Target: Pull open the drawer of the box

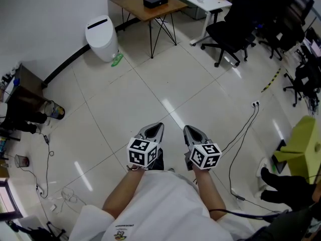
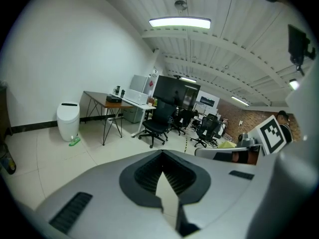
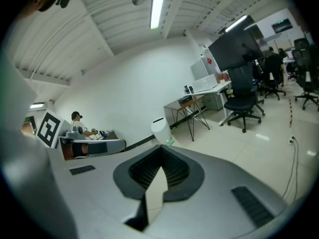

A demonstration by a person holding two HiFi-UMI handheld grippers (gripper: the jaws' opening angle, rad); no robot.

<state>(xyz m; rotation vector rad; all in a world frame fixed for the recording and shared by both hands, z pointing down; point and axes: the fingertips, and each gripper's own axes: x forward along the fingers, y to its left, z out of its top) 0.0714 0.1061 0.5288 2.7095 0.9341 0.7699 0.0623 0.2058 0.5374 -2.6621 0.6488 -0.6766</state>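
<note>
Above tiled floor (image 1: 125, 104), left tongs (image 1: 157, 128) and right tongs (image 1: 189, 130) closed, table (image 1: 136, 6) well ahead.

- Two grippers were in view, the left gripper (image 1: 158, 126) and the right gripper (image 1: 187, 129), and each carried one marker cube.
- One white bin (image 1: 102, 36) stood by the wall, with one small green item (image 1: 117, 59) on the floor beside it.
- One wooden table (image 1: 145, 8) bore one black box (image 1: 155, 1).
- One white desk (image 1: 203, 0) stood near that table.
- At least three black office chairs (image 1: 226, 34) could be counted; those farther back ran together.
- One strip light (image 2: 179, 22) showed on the ceiling.
</note>
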